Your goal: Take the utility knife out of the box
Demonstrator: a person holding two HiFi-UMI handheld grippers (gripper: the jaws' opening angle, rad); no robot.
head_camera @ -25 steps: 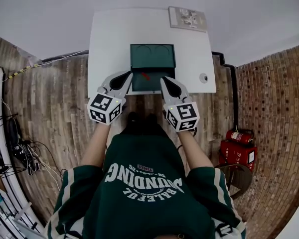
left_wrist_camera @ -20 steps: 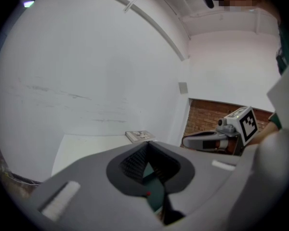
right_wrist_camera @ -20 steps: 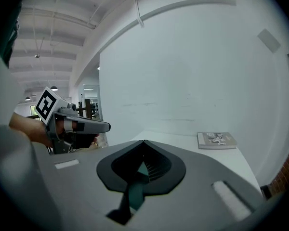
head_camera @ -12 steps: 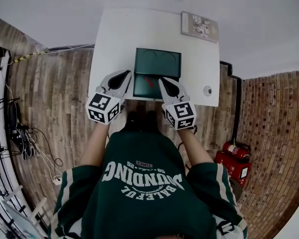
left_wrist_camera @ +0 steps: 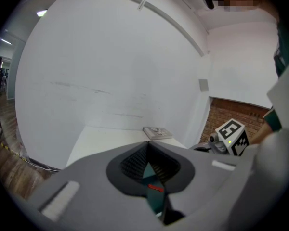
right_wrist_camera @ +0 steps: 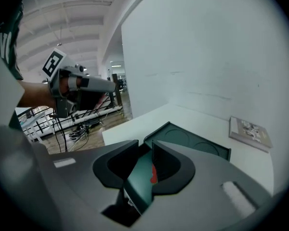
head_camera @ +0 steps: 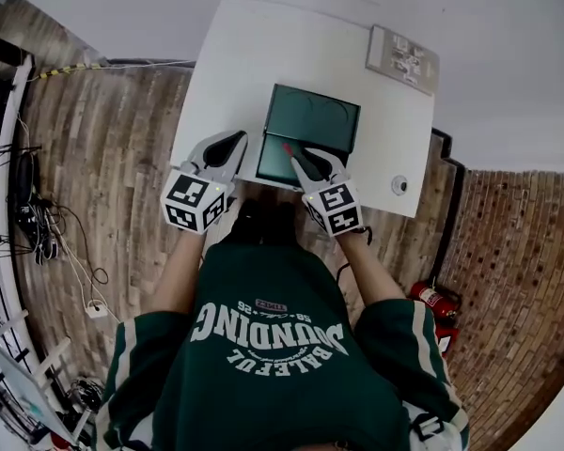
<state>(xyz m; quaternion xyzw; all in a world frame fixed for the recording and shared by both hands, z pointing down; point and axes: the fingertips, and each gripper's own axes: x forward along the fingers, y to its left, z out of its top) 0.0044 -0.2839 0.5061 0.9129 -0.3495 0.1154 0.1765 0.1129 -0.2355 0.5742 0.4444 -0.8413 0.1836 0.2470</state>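
Observation:
An open dark green box (head_camera: pixel 312 120) lies on the white table (head_camera: pixel 235 64), its lid flat behind the tray. A red utility knife (head_camera: pixel 285 147) lies in the tray near its left side. My right gripper (head_camera: pixel 294 155) reaches over the tray's front edge, tips just beside the knife, jaws a narrow gap apart. In the right gripper view the knife (right_wrist_camera: pixel 153 172) and box (right_wrist_camera: pixel 192 139) show through that gap at the right gripper (right_wrist_camera: pixel 143 146). My left gripper (head_camera: pixel 237 139) hovers left of the box, tips touching, nothing held; left gripper (left_wrist_camera: pixel 147 146).
A grey booklet (head_camera: pixel 402 59) lies at the table's far right corner. A small round object (head_camera: pixel 399 185) sits near the right front edge. Cables (head_camera: pixel 33 224) lie on the wooden floor at left, a red extinguisher (head_camera: pixel 432 299) at right.
My right gripper has moved forward over the box's front edge until its tips are next to the knife. The left gripper has stayed beside the box. The head view has shifted.

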